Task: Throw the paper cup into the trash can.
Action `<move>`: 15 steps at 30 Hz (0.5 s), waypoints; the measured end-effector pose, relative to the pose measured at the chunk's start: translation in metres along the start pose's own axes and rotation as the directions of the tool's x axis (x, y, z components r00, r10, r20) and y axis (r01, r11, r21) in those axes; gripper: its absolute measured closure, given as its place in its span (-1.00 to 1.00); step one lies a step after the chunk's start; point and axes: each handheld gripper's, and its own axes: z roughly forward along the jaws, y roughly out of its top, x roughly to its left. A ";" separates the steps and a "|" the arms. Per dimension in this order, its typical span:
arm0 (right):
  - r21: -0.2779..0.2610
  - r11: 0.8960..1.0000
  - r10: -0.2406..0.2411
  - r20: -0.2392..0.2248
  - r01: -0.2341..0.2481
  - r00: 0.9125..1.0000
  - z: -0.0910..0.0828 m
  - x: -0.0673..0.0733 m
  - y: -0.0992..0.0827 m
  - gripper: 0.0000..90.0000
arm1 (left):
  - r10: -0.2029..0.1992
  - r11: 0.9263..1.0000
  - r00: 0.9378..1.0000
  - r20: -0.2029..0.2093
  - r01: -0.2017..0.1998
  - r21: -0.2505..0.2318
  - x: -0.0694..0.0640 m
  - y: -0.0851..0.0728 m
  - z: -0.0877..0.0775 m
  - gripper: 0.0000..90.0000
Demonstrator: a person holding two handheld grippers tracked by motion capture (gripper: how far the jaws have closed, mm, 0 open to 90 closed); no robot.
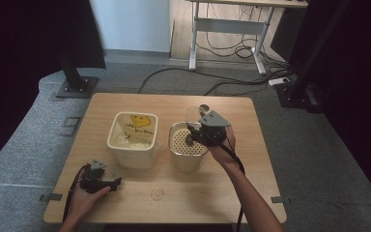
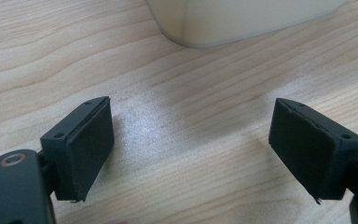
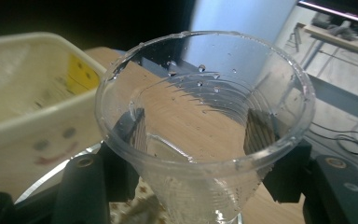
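nearby, square tub [image 1: 132,140] beside perforated round bin [image 1: 188,147] — right gripper [image 1: 193,137] clenching clear cup [image 3: 205,126] (left gripper [image 2: 191,144] released, idle)

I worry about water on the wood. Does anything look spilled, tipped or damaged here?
Nothing spilled on the table. The right gripper grips a clear plastic cup with droplets clinging inside, above the round perforated container. The square tub stands upright. The left gripper is open.

I see a yellow smiley-face sign and dark lettering on the square cream tub [image 1: 132,140], which stands left of my right gripper [image 1: 193,137]; the lettering is too small and blurred for me to read. In my right gripper view, a faint smiling face shows on the tub's side.
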 end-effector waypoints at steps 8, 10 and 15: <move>-0.037 0.992 0.110 -0.153 -0.117 0.982 0.010 0.019 0.027 -0.18 | 0.007 1.000 1.000 0.007 -0.007 0.003 0.000 0.000 0.000 -0.69; -0.025 0.993 0.111 -0.173 -0.117 0.979 0.019 0.029 0.038 -0.20 | 0.006 1.000 1.000 0.012 -0.006 0.001 0.000 -0.001 -0.001 -0.69; 0.013 0.991 0.129 -0.248 -0.130 0.960 0.049 0.052 0.062 -0.22 | 0.007 1.000 1.000 0.021 -0.007 0.000 0.001 -0.001 -0.001 -0.69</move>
